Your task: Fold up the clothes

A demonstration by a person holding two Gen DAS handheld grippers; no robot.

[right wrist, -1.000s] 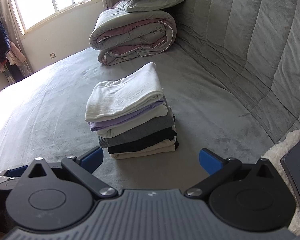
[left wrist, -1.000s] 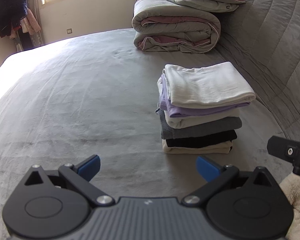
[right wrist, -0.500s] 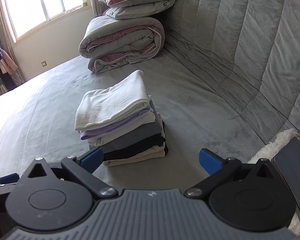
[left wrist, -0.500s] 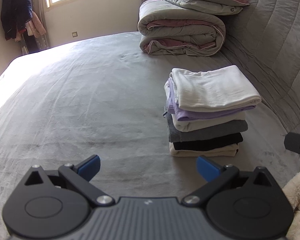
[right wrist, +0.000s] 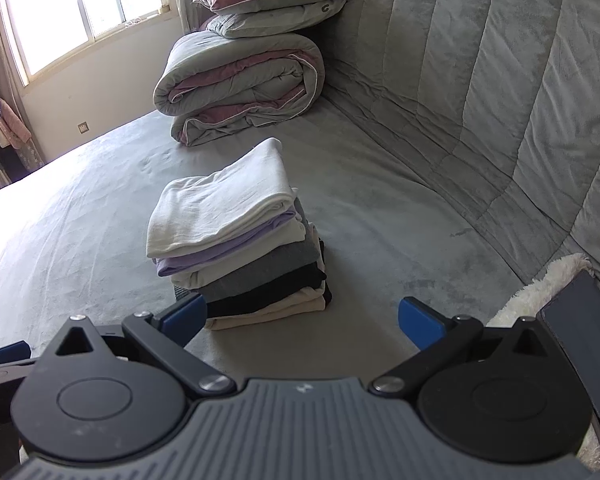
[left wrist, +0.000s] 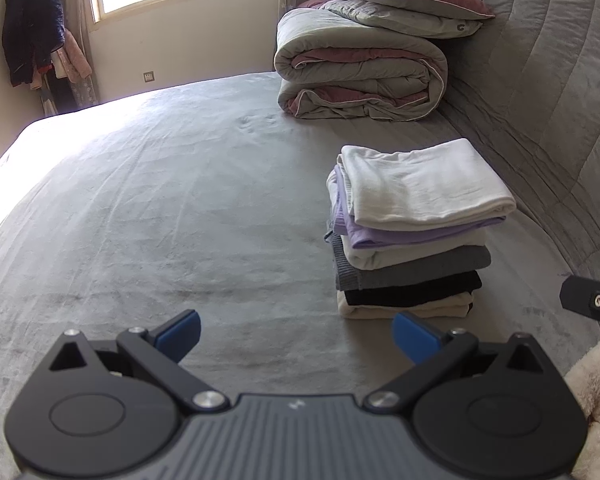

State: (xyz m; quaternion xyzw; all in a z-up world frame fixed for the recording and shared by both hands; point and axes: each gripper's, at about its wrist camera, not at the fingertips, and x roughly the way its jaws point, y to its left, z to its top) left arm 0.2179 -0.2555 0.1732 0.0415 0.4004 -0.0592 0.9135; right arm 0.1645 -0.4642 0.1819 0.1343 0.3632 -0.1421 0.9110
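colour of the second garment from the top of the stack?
Lilac second garment, clearest in the left wrist view.

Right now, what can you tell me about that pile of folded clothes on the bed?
The pile of folded clothes stands on the grey bed cover, six soft garments high: white on top, then lilac, off-white, grey knit, black, and cream at the bottom. It is fairly neat, with edges slightly staggered. Nothing but the bed touches it; both open grippers are clear of it.

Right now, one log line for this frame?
left gripper: open, empty | right gripper: open, empty | folded stack: on bed, untouched
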